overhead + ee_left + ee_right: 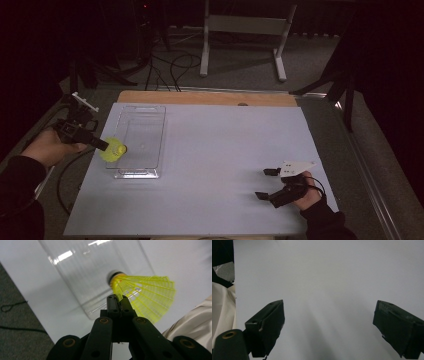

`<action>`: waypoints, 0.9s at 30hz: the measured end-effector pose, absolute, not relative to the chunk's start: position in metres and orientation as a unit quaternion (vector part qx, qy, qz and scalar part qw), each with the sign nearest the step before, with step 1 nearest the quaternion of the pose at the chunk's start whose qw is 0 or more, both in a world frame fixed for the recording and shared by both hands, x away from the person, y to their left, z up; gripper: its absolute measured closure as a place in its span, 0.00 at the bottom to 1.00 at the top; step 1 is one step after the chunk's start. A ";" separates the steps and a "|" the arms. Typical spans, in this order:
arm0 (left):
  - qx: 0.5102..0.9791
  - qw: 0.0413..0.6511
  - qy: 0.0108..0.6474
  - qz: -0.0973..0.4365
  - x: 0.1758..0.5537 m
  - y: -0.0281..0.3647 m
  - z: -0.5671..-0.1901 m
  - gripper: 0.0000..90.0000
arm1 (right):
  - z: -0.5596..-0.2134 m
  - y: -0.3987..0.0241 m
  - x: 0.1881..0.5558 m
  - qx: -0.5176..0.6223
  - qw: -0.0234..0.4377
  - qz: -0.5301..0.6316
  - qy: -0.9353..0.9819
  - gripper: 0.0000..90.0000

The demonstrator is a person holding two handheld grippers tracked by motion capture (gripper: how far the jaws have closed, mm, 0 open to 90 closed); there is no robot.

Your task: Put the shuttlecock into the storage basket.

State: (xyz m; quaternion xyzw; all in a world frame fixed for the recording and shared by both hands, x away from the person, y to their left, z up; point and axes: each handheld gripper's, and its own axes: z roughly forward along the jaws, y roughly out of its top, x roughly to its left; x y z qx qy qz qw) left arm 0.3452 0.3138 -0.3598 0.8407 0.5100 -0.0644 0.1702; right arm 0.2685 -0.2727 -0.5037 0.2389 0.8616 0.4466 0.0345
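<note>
One shuttlecock [140,293], feather-light and springy, is hanging over the clear tray's [161,131] near-left edge. The left gripper [119,300] is pinching its yellow mesh skirt tight; that skirt looks easy to crush, so the firmer cork end seems the safer hold. The right gripper [266,183] is resting wide open on the table [215,150], holding nothing.

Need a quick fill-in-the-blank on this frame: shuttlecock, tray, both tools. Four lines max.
1. The left tool is shut on the ____ of the shuttlecock.
2. The shuttlecock's colour is ____.
3. The clear tray lies on the ____ side of the table in the high view.
4. The right tool has its jaws ____, with nothing between them.

Missing words: skirt; yellow; left; open
</note>
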 end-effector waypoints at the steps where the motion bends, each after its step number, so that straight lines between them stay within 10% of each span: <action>1: 0.839 0.170 0.513 -0.064 0.345 0.315 -0.360 1.00 | -0.504 -0.272 0.268 0.239 0.033 0.447 0.861 0.12; 27: 0.835 0.088 0.537 -0.080 0.352 0.327 -0.403 1.00 | -0.507 -0.273 0.269 0.244 0.023 0.443 0.862 0.12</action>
